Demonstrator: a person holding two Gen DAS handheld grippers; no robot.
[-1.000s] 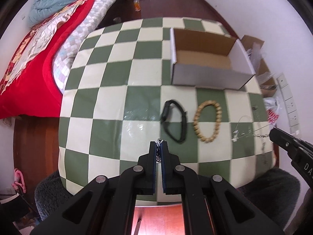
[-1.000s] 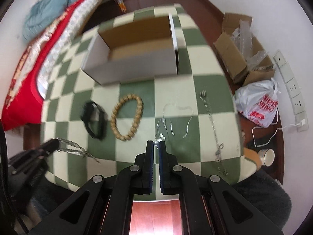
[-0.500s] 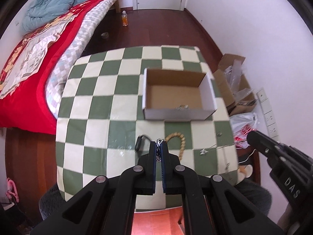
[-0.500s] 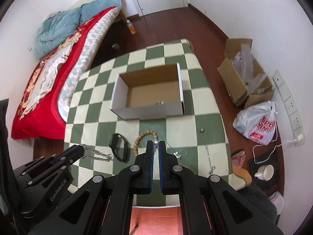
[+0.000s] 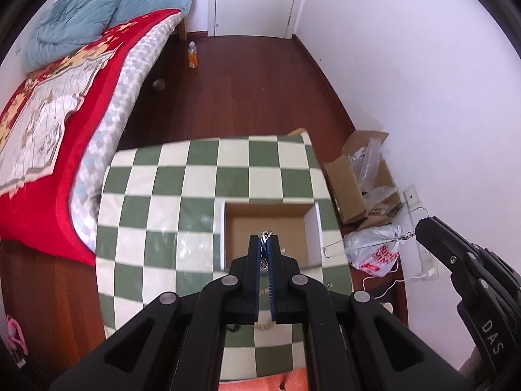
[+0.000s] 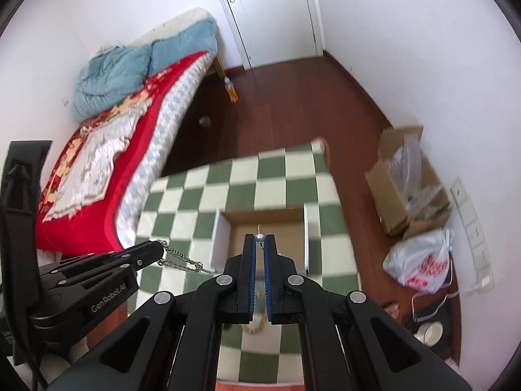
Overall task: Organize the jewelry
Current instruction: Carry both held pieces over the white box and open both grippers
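The open cardboard box [image 5: 270, 228] sits on the checkered worktop [image 5: 182, 189], with something small and metallic on its floor, hard to make out. The left gripper [image 5: 265, 244] has its fingers clamped on a chunky silver chain [image 6: 179, 260], which hangs slack toward the box's near corner. The right gripper [image 6: 259, 244] pinches a thin necklace [image 5: 364, 242] by its clasp, the fine chain trailing sideways toward the box wall. Beaded bracelet [image 6: 257, 325] peeks out beneath the fingers, mostly hidden.
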